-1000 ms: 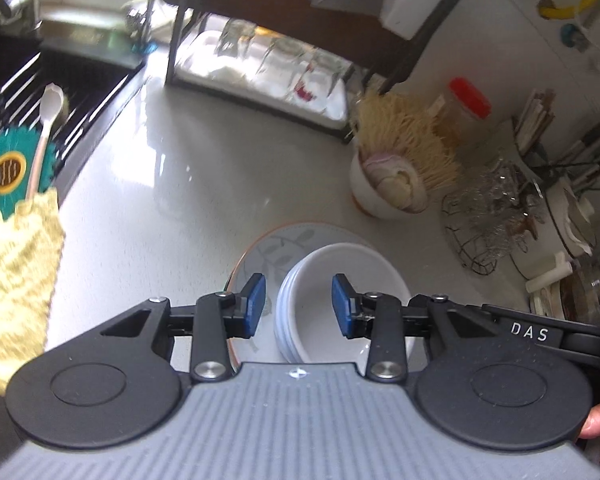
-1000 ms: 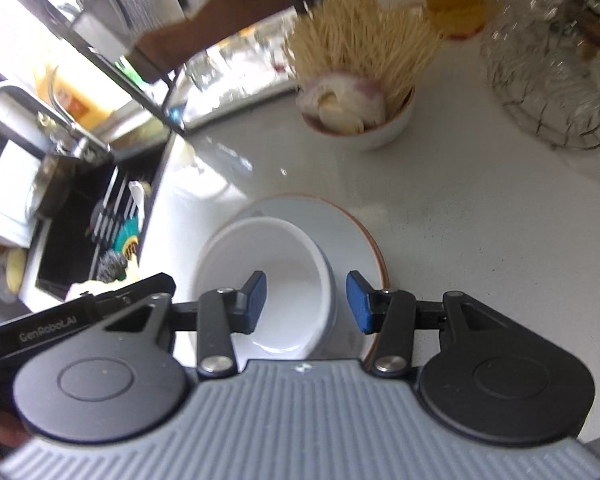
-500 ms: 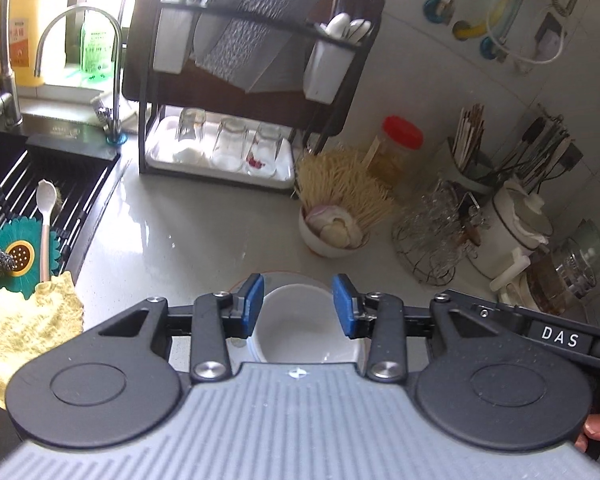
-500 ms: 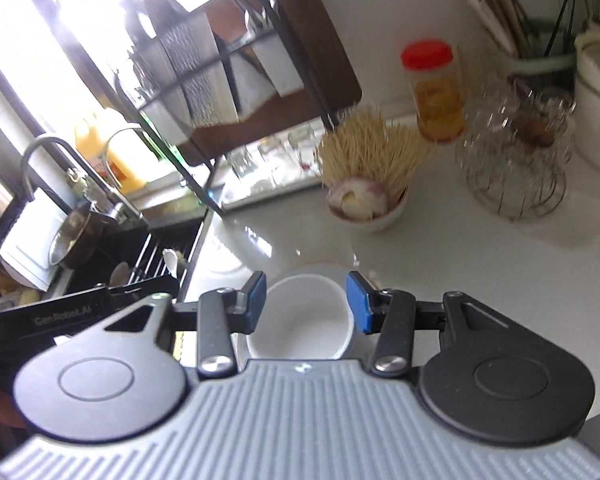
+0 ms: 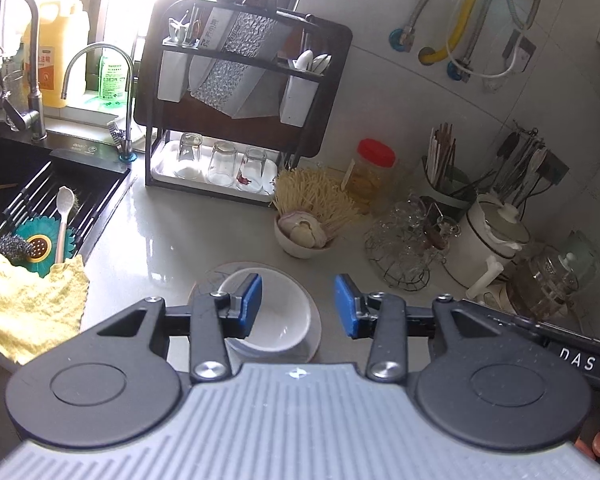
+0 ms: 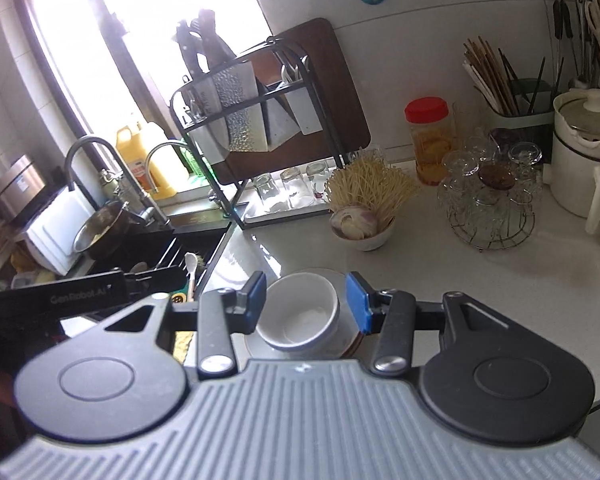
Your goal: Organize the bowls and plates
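A stack of white bowls (image 5: pixel 278 320) sits on a plate with a brown rim (image 5: pixel 314 324) on the pale counter. It shows in the right wrist view too, bowls (image 6: pixel 300 312) on the plate (image 6: pixel 350 340). My left gripper (image 5: pixel 298 306) is open and empty, held above and behind the stack. My right gripper (image 6: pixel 306 302) is open and empty, also above the stack, its jaws apart on either side of the bowls in view without touching them.
A small bowl of garlic (image 5: pixel 304 236) with a noodle bundle stands behind the plate. A black dish rack (image 5: pixel 236 100) with glasses is at the back. A sink (image 5: pixel 40 200) and yellow cloth (image 5: pixel 24 304) lie left. A wire glass stand (image 5: pixel 410 248) and pots are right.
Both grippers have pulled up and back from the stack, so the bowls look smaller and lower. Both stayed open and empty. The bowls and plate have not moved.
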